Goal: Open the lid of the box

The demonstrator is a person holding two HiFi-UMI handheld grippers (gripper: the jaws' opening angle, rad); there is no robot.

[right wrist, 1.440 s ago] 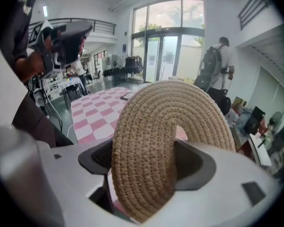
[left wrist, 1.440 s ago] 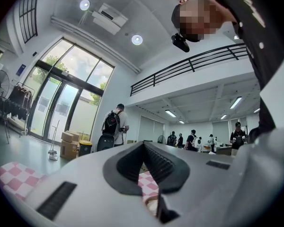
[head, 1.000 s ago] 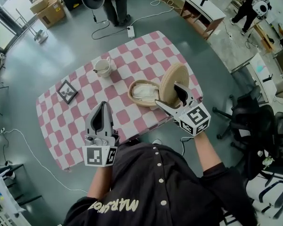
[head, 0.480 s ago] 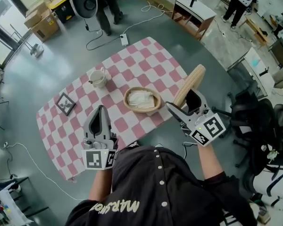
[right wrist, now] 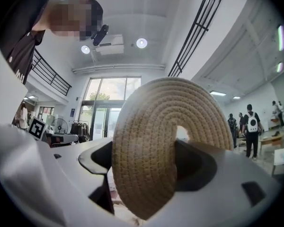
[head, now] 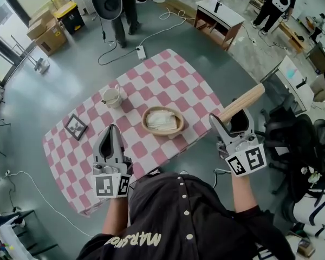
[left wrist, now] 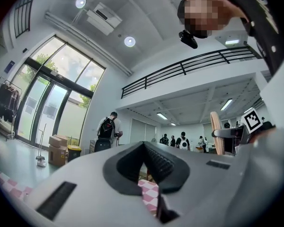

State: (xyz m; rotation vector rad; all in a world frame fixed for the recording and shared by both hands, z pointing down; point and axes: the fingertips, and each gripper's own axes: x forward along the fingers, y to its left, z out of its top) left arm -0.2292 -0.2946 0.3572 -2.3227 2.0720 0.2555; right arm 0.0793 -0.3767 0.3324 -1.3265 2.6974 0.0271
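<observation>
In the head view the box [head: 163, 121], a round woven basket, is seen standing open near the middle of the table [head: 168, 69], which is covered with a pink-and-white checked cloth [head: 146, 88]. A folded white cloth [head: 161, 118] is seen inside the box. The lid [head: 242, 102], a flat woven disc, is held clear of the box at its 3 o'clock, beyond the table's edge. It is viewed edge-on and is tilted, with its free end pointed towards 2 o'clock. The right claw [head: 231, 119] is closed on the lid's lower part. In the right gripper view the coiled disc is seen clamped between the two jaws, and much of that view is filled by it.

The left claw [head: 111, 130] is held at the box's 8 o'clock, over the near part of the table and well apart from the box. Its jaws are drawn narrow, with the tips met, and nothing is gripped between them. In the left gripper view only a strip of the checked cloth is seen through the slot beneath the tips.

A pale cup [head: 111, 97] is stood at the box's 10 o'clock, and a small dark picture frame [head: 76, 127] is laid at its 9 o'clock, near the table's edge. Both are well apart from the box. Cardboard cartons [head: 49, 28] are seen on the floor at the table's 11 o'clock.
</observation>
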